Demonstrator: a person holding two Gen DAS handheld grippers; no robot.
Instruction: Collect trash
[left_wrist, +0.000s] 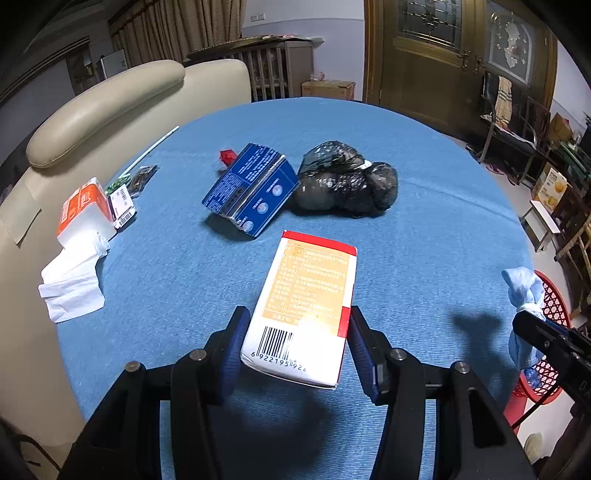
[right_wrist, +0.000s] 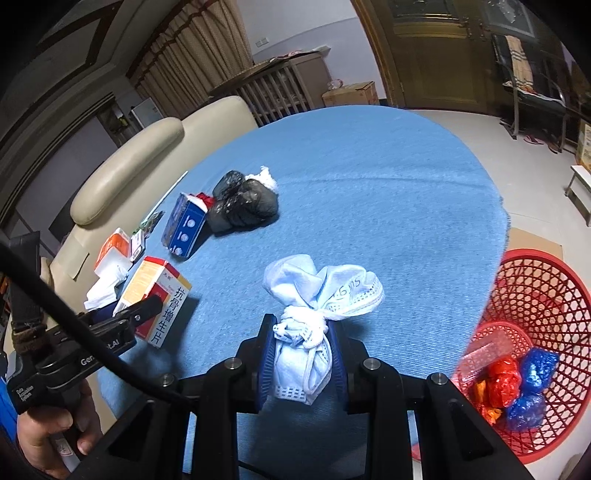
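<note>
We see the left gripper (left_wrist: 295, 343) clamping a medicine box (left_wrist: 308, 306) above the blue table (left_wrist: 424, 221); the right gripper (right_wrist: 301, 360) pinches knotted masks (right_wrist: 314, 310) near the red basket (right_wrist: 546, 295). Blue box (left_wrist: 251, 188) and black bag (left_wrist: 347, 181) lie beyond.

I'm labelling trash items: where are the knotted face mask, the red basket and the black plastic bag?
knotted face mask (right_wrist: 317, 295), right wrist view, its upper lobes.
red basket (right_wrist: 546, 295), right wrist view, its lattice wall.
black plastic bag (left_wrist: 343, 181), left wrist view, its middle.
</note>
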